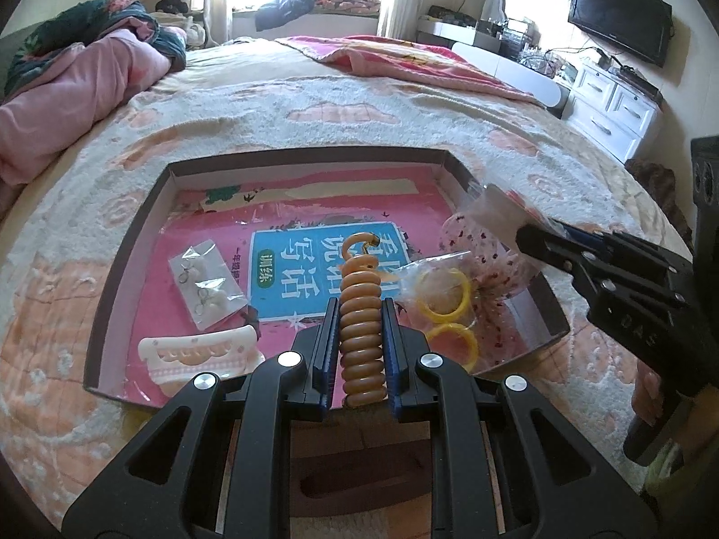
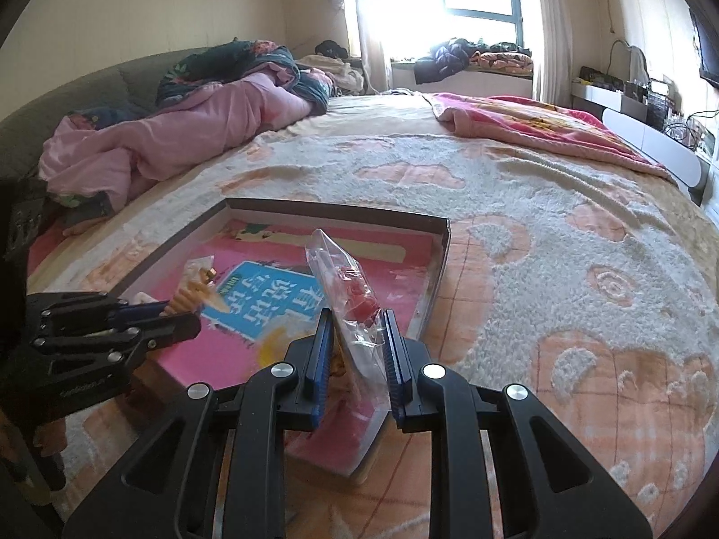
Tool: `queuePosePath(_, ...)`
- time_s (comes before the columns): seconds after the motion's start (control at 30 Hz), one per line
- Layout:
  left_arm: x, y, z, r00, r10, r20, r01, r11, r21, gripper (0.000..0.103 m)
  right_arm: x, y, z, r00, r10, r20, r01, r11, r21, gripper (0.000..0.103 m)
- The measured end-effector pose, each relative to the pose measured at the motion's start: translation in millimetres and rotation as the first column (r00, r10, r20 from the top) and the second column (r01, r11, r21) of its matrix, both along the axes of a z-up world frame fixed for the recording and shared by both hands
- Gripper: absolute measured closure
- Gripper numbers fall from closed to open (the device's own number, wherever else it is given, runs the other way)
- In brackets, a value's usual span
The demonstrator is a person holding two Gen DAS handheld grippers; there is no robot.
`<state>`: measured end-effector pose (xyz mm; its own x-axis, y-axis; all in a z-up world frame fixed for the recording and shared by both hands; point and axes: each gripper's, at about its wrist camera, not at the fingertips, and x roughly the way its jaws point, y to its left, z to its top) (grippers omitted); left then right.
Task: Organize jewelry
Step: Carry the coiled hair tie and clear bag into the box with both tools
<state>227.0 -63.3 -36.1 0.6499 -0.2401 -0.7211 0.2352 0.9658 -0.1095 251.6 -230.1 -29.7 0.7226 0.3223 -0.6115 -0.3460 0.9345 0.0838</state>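
A shallow pink-lined box (image 1: pixel 135 233) lies on the bed. My left gripper (image 1: pixel 359 314) is shut on an amber coiled spiral band (image 1: pixel 359 314), held above the box; it also shows in the right wrist view (image 2: pixel 186 298). My right gripper (image 2: pixel 357 328) is shut on a clear plastic bag with red pieces (image 2: pixel 355 296), over the box's right side (image 2: pixel 442 251); the gripper shows at right in the left wrist view (image 1: pixel 523 236). In the box lie a bag of earrings (image 1: pixel 206 285), a white hair clip (image 1: pixel 197 352), yellow rings in a bag (image 1: pixel 445 298) and a floral pouch (image 1: pixel 490 260).
The box rests on a fluffy cream-and-orange blanket (image 2: pixel 561 233). A pink quilt (image 2: pixel 179 130) is heaped at the bed's far left, a pink blanket (image 2: pixel 530 123) at the far right. White drawers (image 1: pixel 615 103) and a wall TV (image 1: pixel 620 18) stand beyond the bed.
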Motion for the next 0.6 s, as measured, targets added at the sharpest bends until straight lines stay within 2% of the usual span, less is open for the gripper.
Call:
queuePosePath(0.27, 10.5, -2.4, -8.3, 1.0, 0.009, -0.025, -0.009, 1.0, 0.011, 0.092, 19.4, 6.7, -5.8, 1.0, -0.002, 0.022, 0.003, 1.0, -0.028, 0.082)
queuePosePath(0.6, 17.3, -6.8, -19.1, 0.999, 0.017, -0.047, -0.016, 1.0, 0.017, 0.092, 37.9, 19.2, -22.7, 0.999, 0.02, -0.031, -0.021, 0.999, -0.033, 0.082)
